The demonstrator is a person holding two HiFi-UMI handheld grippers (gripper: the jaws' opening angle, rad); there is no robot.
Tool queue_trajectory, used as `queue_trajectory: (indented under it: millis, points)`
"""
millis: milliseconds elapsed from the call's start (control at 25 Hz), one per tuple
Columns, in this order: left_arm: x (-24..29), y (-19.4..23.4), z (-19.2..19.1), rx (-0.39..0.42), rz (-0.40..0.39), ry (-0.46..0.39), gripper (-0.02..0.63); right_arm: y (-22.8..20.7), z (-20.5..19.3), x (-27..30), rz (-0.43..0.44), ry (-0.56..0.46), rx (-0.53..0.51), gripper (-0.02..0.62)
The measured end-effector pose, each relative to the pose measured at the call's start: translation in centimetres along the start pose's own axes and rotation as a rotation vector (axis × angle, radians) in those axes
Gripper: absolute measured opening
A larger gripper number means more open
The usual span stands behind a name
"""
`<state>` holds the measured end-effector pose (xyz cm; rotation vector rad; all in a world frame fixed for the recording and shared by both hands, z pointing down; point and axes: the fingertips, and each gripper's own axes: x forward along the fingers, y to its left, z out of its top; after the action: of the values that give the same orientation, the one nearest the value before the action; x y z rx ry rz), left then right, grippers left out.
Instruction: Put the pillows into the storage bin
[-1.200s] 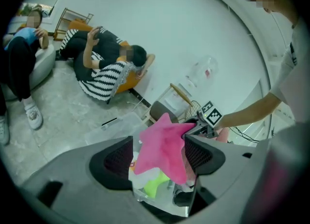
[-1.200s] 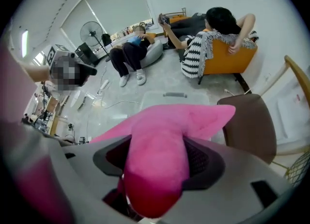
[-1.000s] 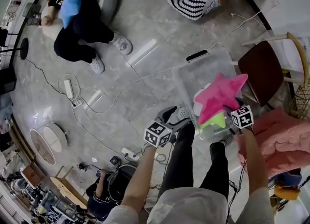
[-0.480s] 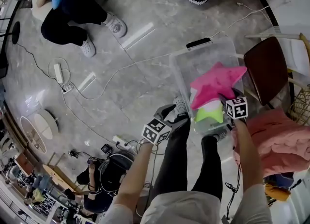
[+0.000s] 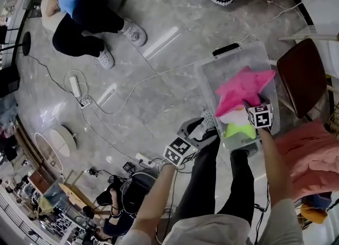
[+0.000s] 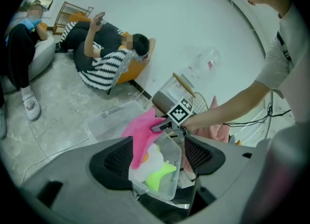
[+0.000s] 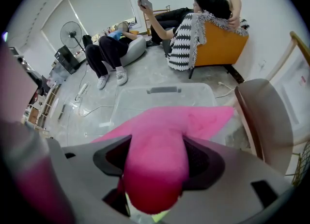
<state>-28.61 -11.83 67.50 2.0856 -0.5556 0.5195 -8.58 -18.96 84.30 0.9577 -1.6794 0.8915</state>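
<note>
- The right gripper (image 7: pixel 155 162) has been sinking over the last moment, carrying the pink star pillow (image 5: pixel 241 88) down from above the storage bin (image 5: pixel 212 77). The star is now lying mostly within the bin's clear walls.
- It is coming to rest on the white pillow (image 5: pixel 233 116) and the lime green pillow (image 5: pixel 238 130) already inside, so this pillow looks nearly stowed. To my eye only the release and perhaps a push down are remaining.
- The right gripper is clamping one arm of the star. The plush is bulging out between its jaws and filling the gap, which is standing fairly wide.
- The left gripper (image 6: pixel 159 156) is hanging beside the person's leg, just short of the bin's near corner. Its jaws are spread wide and gripping nothing; the bin is only showing beyond them.
- The left gripper is barely shifting, apparently waiting.
</note>
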Motion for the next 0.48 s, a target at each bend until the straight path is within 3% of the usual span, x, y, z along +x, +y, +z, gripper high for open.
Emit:
queue_trajectory:
  millis: [480]
  points:
    - [1.4, 1.5, -1.6, -0.035, 0.009, 0.019, 0.333, -0.7, 1.2, 5.1, 0.004, -0.01, 0.01, 0.302]
